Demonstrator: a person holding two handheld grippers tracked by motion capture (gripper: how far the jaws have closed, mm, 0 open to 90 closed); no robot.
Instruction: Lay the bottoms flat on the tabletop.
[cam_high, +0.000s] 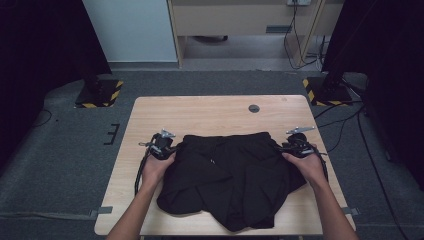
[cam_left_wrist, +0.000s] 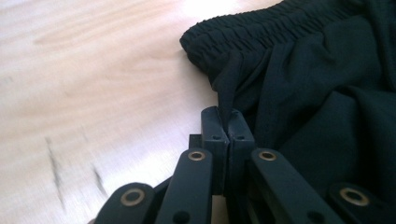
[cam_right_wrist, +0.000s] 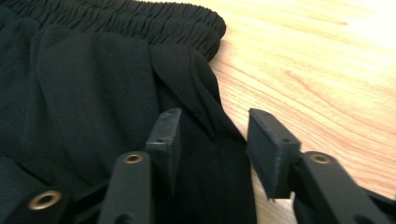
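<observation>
where elastic gathers, matte black shorts (cam_high: 231, 175) crumple.

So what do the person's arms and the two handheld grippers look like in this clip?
Both forearms are bare, with no sleeves in the high view. The left gripper and right gripper are black, each topped by a grey three-cornered plate. A black cable trails from the left one. Up close, the jaws are black linkage arms with brass-coloured rivets, ending in flat dark rectangular pads.

The table (cam_high: 210, 112) is viewed from above; black shorts (cam_left_wrist: 317, 93) are seen close, low, from opposite sides.
</observation>
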